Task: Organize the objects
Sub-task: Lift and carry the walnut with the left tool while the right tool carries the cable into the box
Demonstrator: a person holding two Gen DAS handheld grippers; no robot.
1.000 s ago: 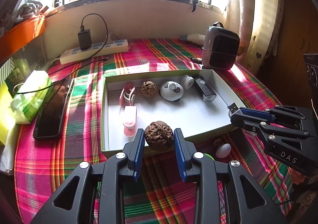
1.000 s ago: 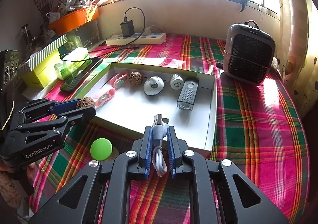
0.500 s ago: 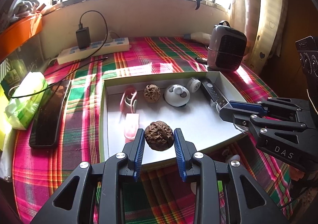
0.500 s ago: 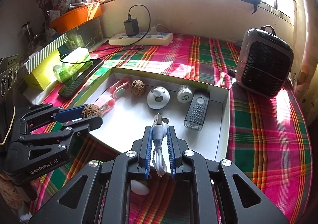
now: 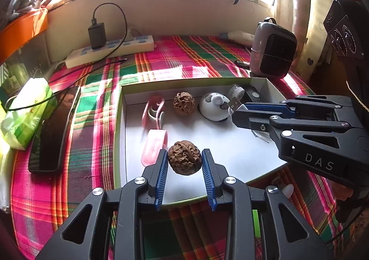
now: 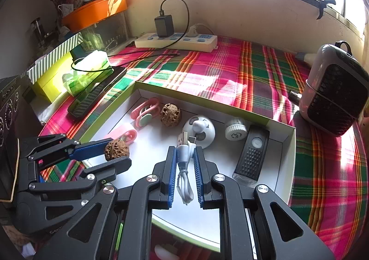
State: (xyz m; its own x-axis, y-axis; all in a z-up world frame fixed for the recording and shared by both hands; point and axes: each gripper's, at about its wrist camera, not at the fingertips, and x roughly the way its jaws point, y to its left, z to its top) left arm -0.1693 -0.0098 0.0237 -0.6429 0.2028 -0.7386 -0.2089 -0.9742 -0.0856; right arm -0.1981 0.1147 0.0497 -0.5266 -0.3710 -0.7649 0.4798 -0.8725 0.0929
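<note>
My left gripper (image 5: 184, 156) is shut on a brown walnut (image 5: 184, 157), held above the near left part of the shallow white box (image 5: 184, 81). In the right wrist view that left gripper (image 6: 115, 152) comes in from the left with the walnut (image 6: 117, 149). My right gripper (image 6: 185, 151) is shut on a coiled white USB cable (image 6: 184, 156), its plug sticking up, over the middle of the box (image 6: 288, 156). From the left wrist view the right gripper (image 5: 239, 112) reaches in from the right, the plug (image 5: 234, 103) at its tip.
In the box lie a second walnut (image 6: 170, 114), pink clips (image 6: 145, 111), a white round gadget (image 6: 199, 129), a small white cap (image 6: 235, 131) and a black remote-like device (image 6: 252, 154). Around it: heater (image 6: 334, 89), power strip (image 6: 176, 39), phone (image 5: 54, 129), tissue pack (image 5: 25, 112).
Both grippers have moved forward over the box with their loads. The right gripper has come leftwards in the left wrist view, from the box's right rim to above its interior.
</note>
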